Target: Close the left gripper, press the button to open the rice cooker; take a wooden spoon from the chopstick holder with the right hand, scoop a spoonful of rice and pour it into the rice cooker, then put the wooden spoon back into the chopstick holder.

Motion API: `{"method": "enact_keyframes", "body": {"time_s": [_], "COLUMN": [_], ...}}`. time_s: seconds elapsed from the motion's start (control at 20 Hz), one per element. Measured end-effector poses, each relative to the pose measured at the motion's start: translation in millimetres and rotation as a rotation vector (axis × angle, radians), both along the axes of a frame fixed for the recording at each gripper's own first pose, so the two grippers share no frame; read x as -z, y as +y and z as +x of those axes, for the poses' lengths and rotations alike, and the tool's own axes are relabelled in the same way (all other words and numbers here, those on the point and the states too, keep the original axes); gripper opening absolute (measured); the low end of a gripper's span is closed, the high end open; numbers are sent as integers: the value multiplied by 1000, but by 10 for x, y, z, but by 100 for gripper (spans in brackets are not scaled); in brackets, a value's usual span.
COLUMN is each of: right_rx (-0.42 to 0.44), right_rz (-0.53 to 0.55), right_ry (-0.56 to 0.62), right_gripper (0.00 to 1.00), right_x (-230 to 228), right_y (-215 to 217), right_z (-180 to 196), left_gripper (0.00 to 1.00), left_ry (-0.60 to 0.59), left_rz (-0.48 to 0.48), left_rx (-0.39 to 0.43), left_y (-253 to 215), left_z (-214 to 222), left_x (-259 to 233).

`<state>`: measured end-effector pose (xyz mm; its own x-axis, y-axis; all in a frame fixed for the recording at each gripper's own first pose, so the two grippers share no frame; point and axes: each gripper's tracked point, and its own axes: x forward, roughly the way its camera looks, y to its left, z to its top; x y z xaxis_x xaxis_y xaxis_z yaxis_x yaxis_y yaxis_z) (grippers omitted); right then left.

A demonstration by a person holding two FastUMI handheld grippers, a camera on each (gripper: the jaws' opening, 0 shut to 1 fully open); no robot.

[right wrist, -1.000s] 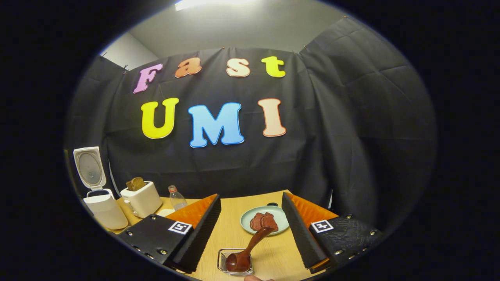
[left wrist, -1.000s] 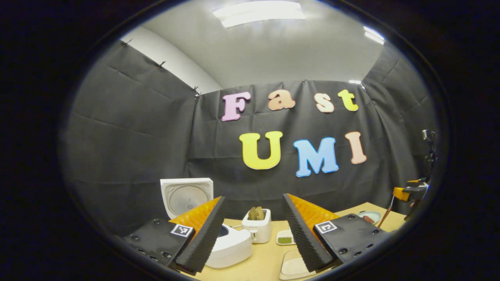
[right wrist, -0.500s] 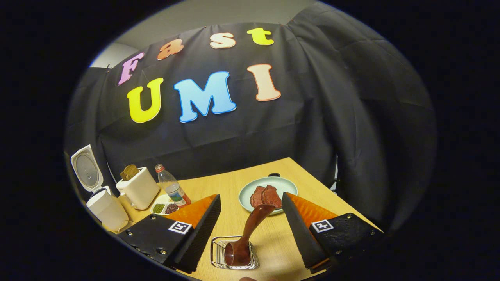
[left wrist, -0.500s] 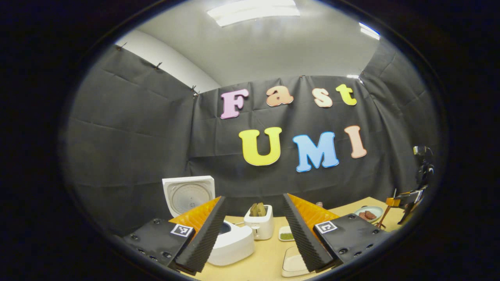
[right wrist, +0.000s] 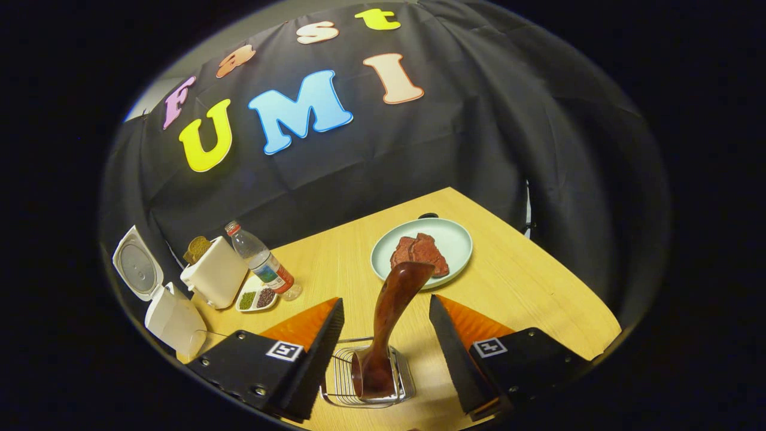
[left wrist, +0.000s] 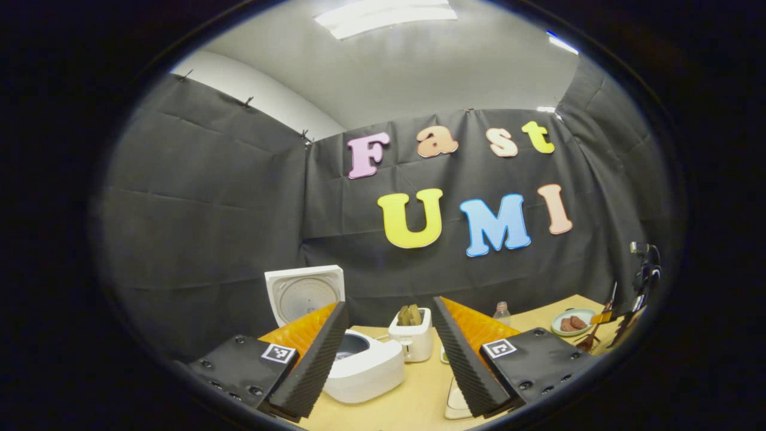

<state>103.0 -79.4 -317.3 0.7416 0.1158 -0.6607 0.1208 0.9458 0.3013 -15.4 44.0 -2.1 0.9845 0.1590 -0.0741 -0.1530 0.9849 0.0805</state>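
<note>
Spoon [right wrist: 392, 314], wooden, dark red-brown: stands bowl-down in the wire chopstick holder [right wrist: 341, 392] at the near edge of the desk [right wrist: 526, 287], handle leaning up and away between the fingers of the right tool [right wrist: 383, 347]. Fingers stand apart on either side of the handle, touching nothing. Over the last second this view has tipped from level to looking down on the desk, and the spoon has gone from slanted to nearly upright in the holder. Judgement: spoon is back in its holder and let go, so the last step looks done or nearly so.

Rice cooker [left wrist: 365, 371], white: lid [left wrist: 305, 293] raised, inner pot exposed, at the left end of the desk. Whether rice lies inside cannot be told.

Left tool [left wrist: 389, 359]: fingers wide apart, empty, held above the desk near the cooker; its view has drifted slightly, cooker now nearer centre.

Other items: toaster [right wrist: 214, 276] with bread, water bottle [right wrist: 263, 263], small dish of beans [right wrist: 256, 299], pale green plate [right wrist: 455, 239] carrying meat [right wrist: 419, 252].
</note>
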Motion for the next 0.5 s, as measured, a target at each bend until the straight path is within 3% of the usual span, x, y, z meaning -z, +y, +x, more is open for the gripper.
{"method": "enact_keyframes", "body": {"time_s": [0.1, 0.3, 0.35, 0.4, 0.45, 0.5], "right_rx": [-5, 22, 10, 32, 22, 16], "right_rz": [22, 36, 59, 53, 68, 69], "right_ry": [23, 37, 38, 29, 33, 26], "right_gripper": [79, 37, 22, 21, 12, 12], "right_x": [32, 58, 57, 126, -33, -21], "right_y": [46, 13, 48, 68, 58, 55], "right_z": [12, 30, 46, 71, -21, 0], "left_gripper": [98, 98, 98, 98, 98, 98], "left_ry": [6, 21, 20, 20, 18, 16], "left_rz": [-1, -1, 0, 1, 2, 0], "left_rx": [1, -5, -6, -8, -10, -10], "left_y": [2, 53, 67, 87, 115, 125], "left_z": [1, -17, -20, -36, -34, -34], "left_x": [20, 52, 46, 52, 46, 34]}}
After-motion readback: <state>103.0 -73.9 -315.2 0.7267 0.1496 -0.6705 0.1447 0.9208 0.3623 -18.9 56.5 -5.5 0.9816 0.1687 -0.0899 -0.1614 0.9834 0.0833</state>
